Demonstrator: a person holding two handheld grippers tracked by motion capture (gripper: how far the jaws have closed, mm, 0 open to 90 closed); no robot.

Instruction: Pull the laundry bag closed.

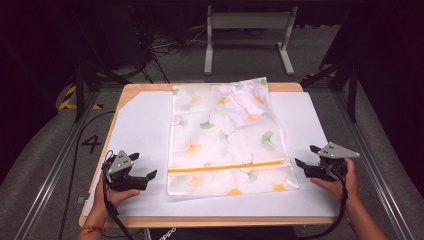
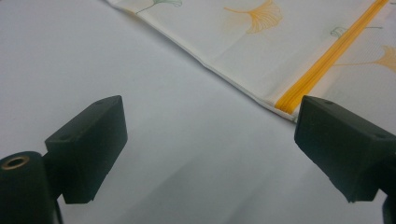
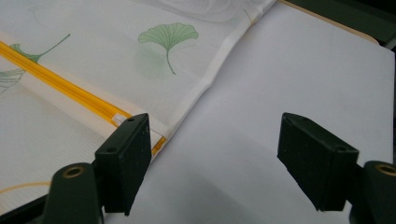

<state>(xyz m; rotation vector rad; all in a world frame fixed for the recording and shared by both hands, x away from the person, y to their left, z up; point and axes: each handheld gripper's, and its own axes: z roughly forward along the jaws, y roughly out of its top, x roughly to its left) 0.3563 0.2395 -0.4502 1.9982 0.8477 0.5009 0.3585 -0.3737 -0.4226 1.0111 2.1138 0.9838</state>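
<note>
White sheeting covers the bench (image 1: 145,125) where a leaf-print mesh bag (image 1: 225,145) lies zipped at centre, flanked by left claw (image 1: 145,179) and right claw (image 1: 306,156), both apart, seemingly poised to grasp its zip ends.

Looks like a lab or recording studio setup, not anyone's home. The wooden table (image 1: 210,220) sits inside a metal rail frame (image 1: 50,170), with loose cables (image 1: 165,47) snaking over grey carpet behind it. There's yellow-black hazard tape (image 1: 67,97) on the floor, a number 4 marker (image 1: 92,143), and a grey metal stand (image 1: 247,30) against a dark backdrop.
</note>
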